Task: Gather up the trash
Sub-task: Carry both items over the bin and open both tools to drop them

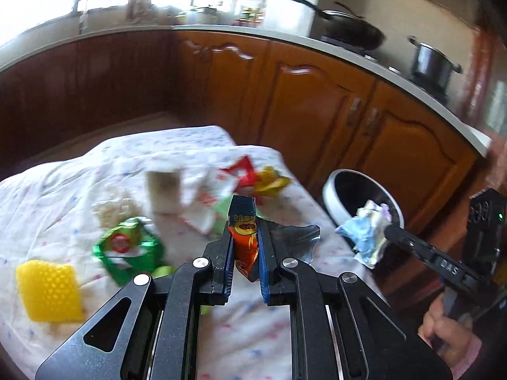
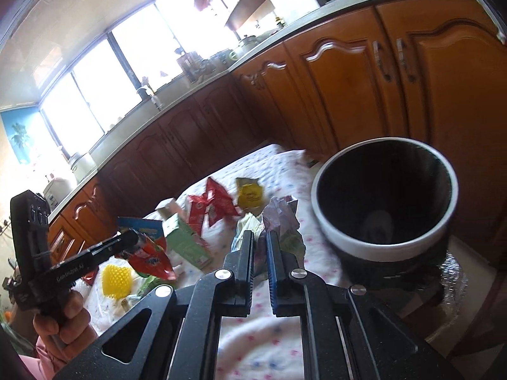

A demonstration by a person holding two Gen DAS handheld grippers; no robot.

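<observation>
Carry step: left gripper (image 1: 244, 240) clamped on orange snack wrapper (image 1: 245, 248), lower centre of frame. Right gripper (image 2: 260, 247) pinched on crumpled paper (image 2: 279, 218) (pastel wad), just left of bin (image 2: 385, 243). Next: swing both over bin mouth, release.

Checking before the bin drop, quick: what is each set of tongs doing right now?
Left tongs: shut on an orange snack wrapper.
Right tongs: shut on a crumpled paper wad, near the trash bin.

Close wrist views, shared table (image 1: 47, 196)
</observation>
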